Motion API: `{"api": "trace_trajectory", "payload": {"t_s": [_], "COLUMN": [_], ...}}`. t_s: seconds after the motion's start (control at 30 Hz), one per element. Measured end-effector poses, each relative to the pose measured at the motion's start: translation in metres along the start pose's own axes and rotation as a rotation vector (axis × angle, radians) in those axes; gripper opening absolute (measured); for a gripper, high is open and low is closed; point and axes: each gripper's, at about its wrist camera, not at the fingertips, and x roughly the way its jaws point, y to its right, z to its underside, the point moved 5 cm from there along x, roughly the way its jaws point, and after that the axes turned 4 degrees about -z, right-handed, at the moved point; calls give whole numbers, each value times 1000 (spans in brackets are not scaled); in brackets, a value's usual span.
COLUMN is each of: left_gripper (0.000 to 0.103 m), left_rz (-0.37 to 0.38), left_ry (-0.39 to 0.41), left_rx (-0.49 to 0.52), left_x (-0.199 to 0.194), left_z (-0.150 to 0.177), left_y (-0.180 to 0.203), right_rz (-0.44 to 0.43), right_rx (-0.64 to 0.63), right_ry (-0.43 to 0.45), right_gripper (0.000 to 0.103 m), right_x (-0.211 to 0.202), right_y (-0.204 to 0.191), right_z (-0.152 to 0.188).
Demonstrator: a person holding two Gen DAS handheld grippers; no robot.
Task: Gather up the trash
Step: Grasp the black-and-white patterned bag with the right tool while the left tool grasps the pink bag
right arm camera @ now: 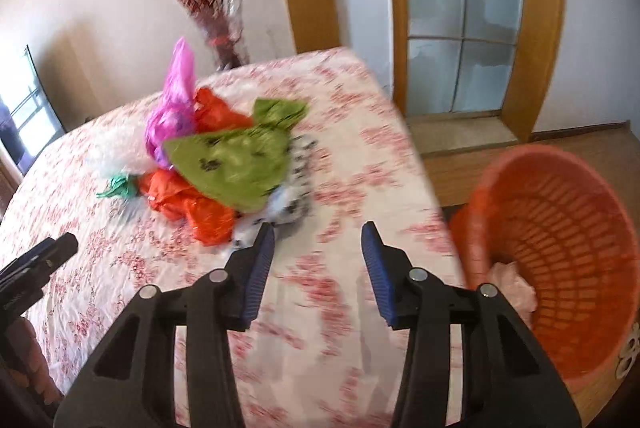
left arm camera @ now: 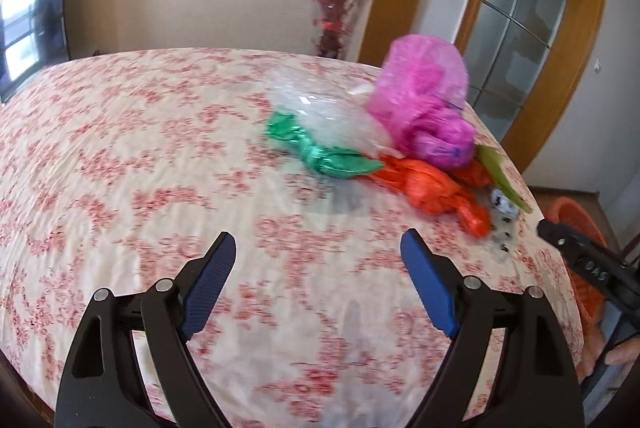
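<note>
Both grippers, left and right, gape empty; bags remain mid-frame, one scrap in basket at right.

Plastic bags on floral tablecloth

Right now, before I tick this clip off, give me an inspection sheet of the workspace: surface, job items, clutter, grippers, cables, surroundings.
Surface: table under a red-and-cream floral cloth, bare in front of both grippers.
Job's things: heap of crumpled bags: pink bag, clear bag, green bag, orange bag, olive bag, spotted white wrapper. Orange basket beside the table, a pale scrap inside.
Clutter: nothing seen.
Grippers: left gripper open, empty; right gripper open, nothing between its pads, just short of the heap.
Cables: nothing seen.
Surroundings: vase of red branches, glazed door, dark screen.
</note>
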Motion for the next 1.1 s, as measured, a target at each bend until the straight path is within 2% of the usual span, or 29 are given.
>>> {"api": "trace_trajectory", "payload": {"t_s": [0.13, 0.27, 0.47, 0.67, 0.87, 1.1], "left_gripper": [84, 84, 84, 84, 84, 83], "left_rz": [-7, -11, -14, 0, 47, 51], "left_ry": [-3, -7, -5, -1, -6, -9], "left_rx": [-19, -43, -69, -82, -106, -107], "left_x": [3, 8, 12, 17, 26, 38], "left_z": [-1, -1, -5, -15, -36, -61], "left_y": [-12, -25, -38, -35, -21, 3], "right_rz": [1, 47, 74, 93, 88, 136], "right_rx": [0, 13, 36, 16, 36, 29], "right_ry": [-19, -44, -74, -67, -62, -41], "right_gripper": [45, 45, 36, 20, 17, 16], "right_x": [18, 39, 58, 51, 36, 14], "right_y": [-12, -13, -8, -1, 16, 40], "right_z": [-5, -10, -15, -11, 2, 16]}}
